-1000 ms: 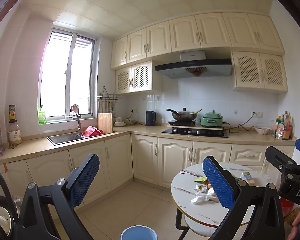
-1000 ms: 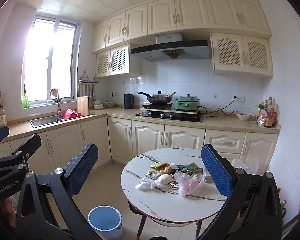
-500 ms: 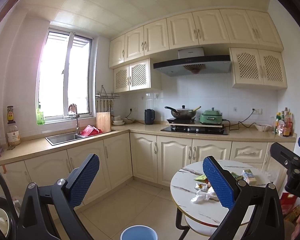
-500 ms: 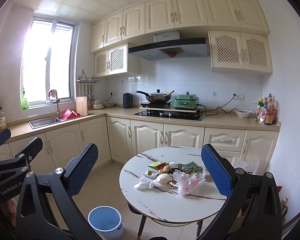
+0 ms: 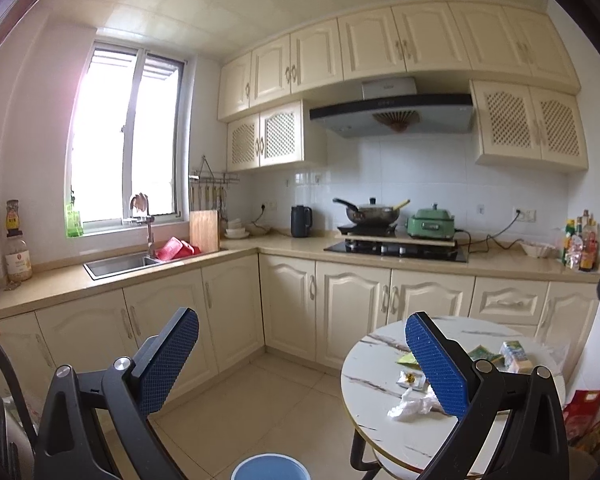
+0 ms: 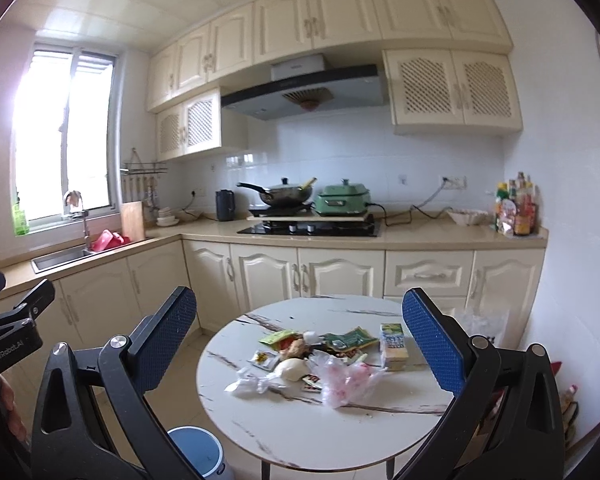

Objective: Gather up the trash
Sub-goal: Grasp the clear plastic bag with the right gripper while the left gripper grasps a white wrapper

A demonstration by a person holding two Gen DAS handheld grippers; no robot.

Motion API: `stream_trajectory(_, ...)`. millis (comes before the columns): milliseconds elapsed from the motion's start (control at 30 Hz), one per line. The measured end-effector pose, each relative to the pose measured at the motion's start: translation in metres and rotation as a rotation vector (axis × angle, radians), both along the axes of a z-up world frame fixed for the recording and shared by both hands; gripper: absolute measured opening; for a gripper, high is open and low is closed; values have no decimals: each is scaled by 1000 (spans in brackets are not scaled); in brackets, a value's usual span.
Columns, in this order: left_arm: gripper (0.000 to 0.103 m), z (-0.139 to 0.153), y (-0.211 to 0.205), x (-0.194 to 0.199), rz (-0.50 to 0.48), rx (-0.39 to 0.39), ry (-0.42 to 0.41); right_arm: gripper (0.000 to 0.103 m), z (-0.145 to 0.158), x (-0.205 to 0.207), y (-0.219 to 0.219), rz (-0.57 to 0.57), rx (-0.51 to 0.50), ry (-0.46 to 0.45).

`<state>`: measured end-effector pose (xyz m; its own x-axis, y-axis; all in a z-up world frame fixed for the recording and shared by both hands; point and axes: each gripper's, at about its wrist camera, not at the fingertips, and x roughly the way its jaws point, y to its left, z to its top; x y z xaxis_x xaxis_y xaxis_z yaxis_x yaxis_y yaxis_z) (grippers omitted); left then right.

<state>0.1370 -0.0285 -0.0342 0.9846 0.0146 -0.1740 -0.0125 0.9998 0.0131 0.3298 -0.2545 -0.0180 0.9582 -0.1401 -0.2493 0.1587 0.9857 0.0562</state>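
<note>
On the round white marble-pattern table [image 6: 284, 424], trash sits bunched around the middle: crumpled clear plastic bag with pink contents [image 6: 342, 378], twisted clear wrapper [image 6: 246, 383] at the left, pale egg-shaped lump [image 6: 290, 369], small printed sauce sachets [image 6: 263, 359], green foil packets [image 6: 350, 338], and a yellow-green drink carton [image 6: 394, 346] lying flat at the right. Items touch or overlap; the carton lies just beside the heap. Near half of the tabletop is bare, and so is the rim all around.

Round blue plastic bin [image 6: 198, 454] stands on the tile floor just left of the table edge, partly under it, mouth up.

Right gripper [image 6: 300, 340]: blue pads wide apart, nothing between them, held short of the table's near edge, aimed at the pile. Left gripper [image 5: 302, 360]: jaws spread too, empty, pointed at the open floor between the cream base cabinets [image 5: 220, 312] and the table, which lies to its right.

Floor between cabinets and table is open. Right of the table, bags [image 5: 588, 412] crowd the wall.
</note>
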Motion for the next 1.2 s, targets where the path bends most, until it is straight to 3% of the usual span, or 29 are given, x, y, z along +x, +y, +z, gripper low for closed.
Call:
stream_trajectory(267, 102, 1, -25, 71, -11, 29, 38, 103, -29, 36, -28, -9, 23, 61)
stream_trajectory(433, 102, -31, -54, 148, -67, 69, 191, 103, -66, 64, -48, -32, 39, 157)
stream_trajectory(700, 102, -91, -95, 267, -189, 76, 460, 103, -166, 128, -95, -49, 119, 435)
stream_trajectory(867, 102, -118, -106, 321, -235, 76, 540, 103, -215, 166, -96, -6, 93, 556)
stream_trajectory(1067, 102, -135, -124, 379, -283, 91, 600, 103, -242, 203, -101, -28, 16, 649)
stream_trajectory(1200, 102, -148, -137, 416, -311, 82, 629, 103, -254, 223, -107, 20, 29, 684)
